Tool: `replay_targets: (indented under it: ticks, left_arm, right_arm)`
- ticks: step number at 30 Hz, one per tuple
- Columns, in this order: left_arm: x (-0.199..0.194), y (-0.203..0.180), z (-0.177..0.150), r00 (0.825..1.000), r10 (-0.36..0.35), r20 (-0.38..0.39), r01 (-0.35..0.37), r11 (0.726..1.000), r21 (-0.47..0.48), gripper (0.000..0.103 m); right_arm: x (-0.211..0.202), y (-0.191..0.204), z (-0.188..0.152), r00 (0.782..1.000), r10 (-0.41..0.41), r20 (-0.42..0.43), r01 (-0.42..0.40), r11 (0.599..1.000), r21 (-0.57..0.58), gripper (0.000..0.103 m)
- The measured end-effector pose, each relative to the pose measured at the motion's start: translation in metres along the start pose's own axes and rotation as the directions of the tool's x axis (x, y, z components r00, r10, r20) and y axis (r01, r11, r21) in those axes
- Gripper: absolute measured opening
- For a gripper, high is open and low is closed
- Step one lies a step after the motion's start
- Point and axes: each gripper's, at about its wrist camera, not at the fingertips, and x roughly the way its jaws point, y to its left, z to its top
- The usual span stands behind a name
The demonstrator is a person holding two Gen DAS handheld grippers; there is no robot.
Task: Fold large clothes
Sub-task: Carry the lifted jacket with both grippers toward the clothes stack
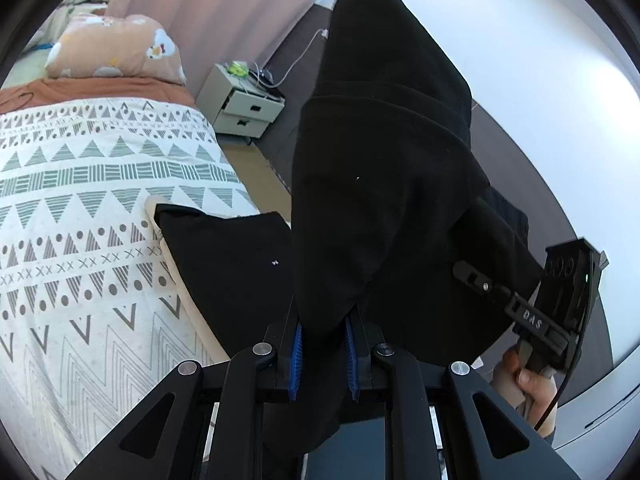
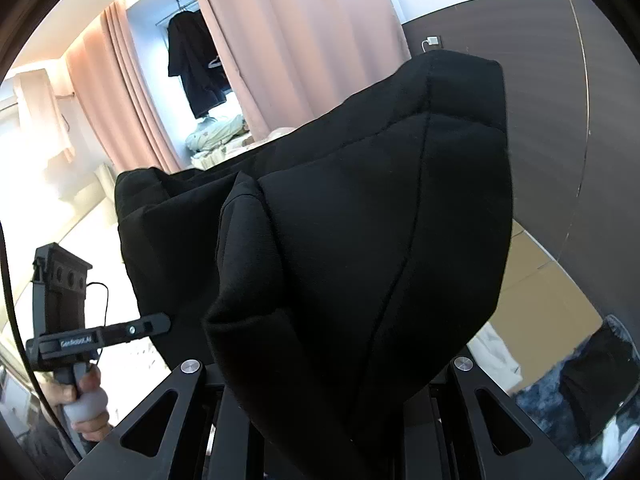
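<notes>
A large black garment [image 1: 380, 184] hangs lifted above the bed, its lower part [image 1: 232, 264] trailing on the patterned bedspread. My left gripper [image 1: 323, 344] is shut on the garment, with cloth bunched between its blue pads [image 1: 297, 344]. In the right wrist view the same garment [image 2: 360, 208] drapes over my right gripper and hides its fingers. The right gripper shows in the left wrist view [image 1: 464, 270], reaching into the cloth; whether its jaws are shut is hidden. The left gripper also shows in the right wrist view [image 2: 160, 322], touching the cloth edge.
The bed [image 1: 80, 208] with a white geometric cover lies to the left, a peach pillow [image 1: 120, 48] at its head. A white nightstand [image 1: 244, 100] stands by the dark wall panel. Pink curtains [image 2: 312, 40] and a hanging black shirt [image 2: 196, 56] are behind.
</notes>
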Motion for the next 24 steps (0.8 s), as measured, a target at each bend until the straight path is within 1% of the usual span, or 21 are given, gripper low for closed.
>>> replay_targets:
  ticks: [4,7,13,14,16,19,24]
  left_arm:
    - [0.025,0.017,0.01,1.0,0.002,-0.029,-0.002,1.0,-0.017,0.018]
    - [0.041,0.033,0.019,0.998,-0.002,-0.055,0.0,1.0,-0.028,0.018]
    - [0.08,0.071,0.038,0.994,0.011,-0.106,-0.016,0.999,-0.043,0.018]
    - [0.088,0.078,0.04,0.993,0.015,-0.116,-0.02,0.999,-0.047,0.018]
    - [0.102,0.092,0.043,0.991,0.02,-0.134,-0.028,0.998,-0.062,0.018]
    - [0.124,0.113,0.047,0.986,0.019,-0.165,-0.034,0.995,-0.089,0.018]
    - [0.157,0.139,0.05,0.979,0.022,-0.204,-0.044,0.993,-0.108,0.021]
  right_arm:
    - [0.03,-0.006,0.011,0.999,-0.024,-0.031,0.024,1.0,-0.011,0.019]
    - [0.064,-0.009,0.019,0.997,-0.047,-0.055,0.047,0.999,-0.005,0.019]
    - [0.124,-0.024,0.037,0.993,-0.062,-0.102,0.064,0.998,0.014,0.018]
    - [0.135,-0.026,0.037,0.991,-0.069,-0.116,0.071,0.997,0.012,0.018]
    - [0.146,-0.044,0.033,0.986,-0.08,-0.144,0.082,0.997,0.01,0.018]
    - [0.181,-0.054,0.044,0.98,-0.09,-0.18,0.094,0.995,0.017,0.017]
    - [0.231,-0.071,0.04,0.963,-0.126,-0.238,0.139,0.99,0.039,0.017]
